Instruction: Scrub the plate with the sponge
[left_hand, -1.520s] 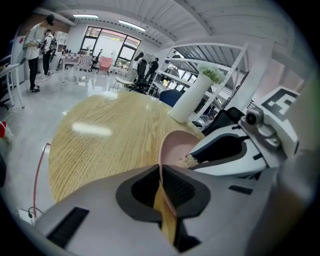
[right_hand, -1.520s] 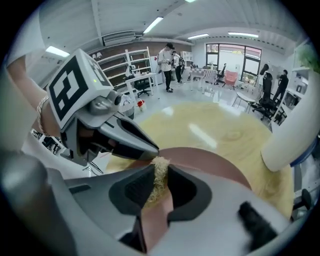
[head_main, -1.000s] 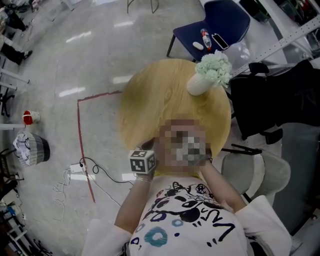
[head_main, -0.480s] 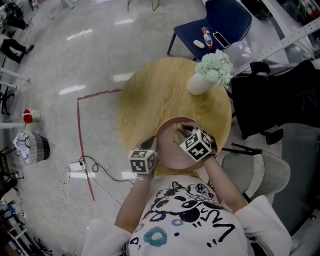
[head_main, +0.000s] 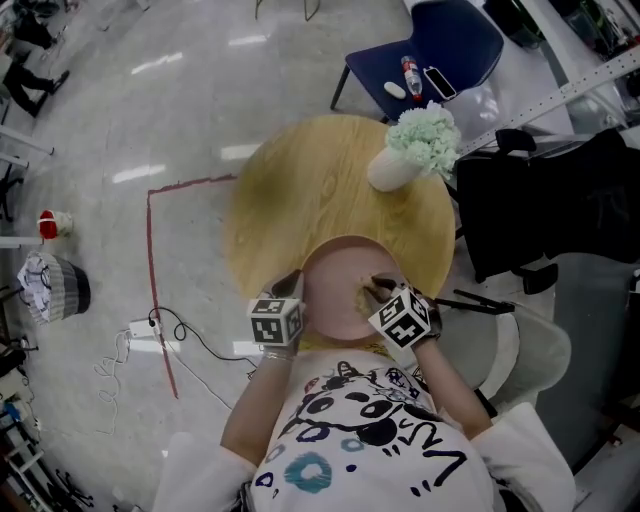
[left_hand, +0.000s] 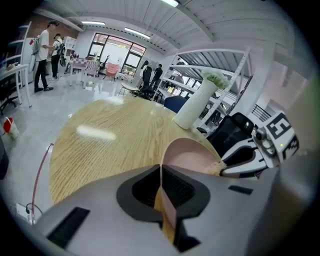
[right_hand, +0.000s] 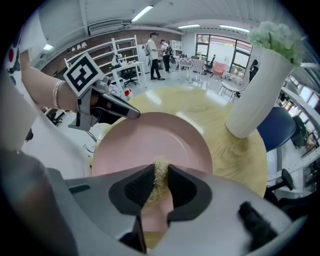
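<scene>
A pink plate (head_main: 340, 275) lies at the near edge of the round wooden table (head_main: 300, 190). My left gripper (head_main: 296, 288) is shut on the plate's left rim, and in the left gripper view the thin rim (left_hand: 162, 200) stands edge-on between the jaws. My right gripper (head_main: 376, 291) is shut on a yellowish fibrous sponge (right_hand: 159, 181), which it presses onto the plate's (right_hand: 150, 142) near right part. In the right gripper view the left gripper (right_hand: 131, 114) shows at the plate's far left rim. The left gripper view shows the sponge (left_hand: 216, 167) under the right gripper (left_hand: 245, 159).
A white vase with pale green flowers (head_main: 410, 155) stands on the table's far right. Behind it is a blue chair (head_main: 450, 45) with small items on it. Dark clothing (head_main: 545, 205) and a grey chair (head_main: 525, 350) are at the right. Red tape and cables lie on the floor at the left.
The right gripper has slid the sponge across the plate, toward the person and the near right rim. The left gripper has kept its hold on the left rim.
</scene>
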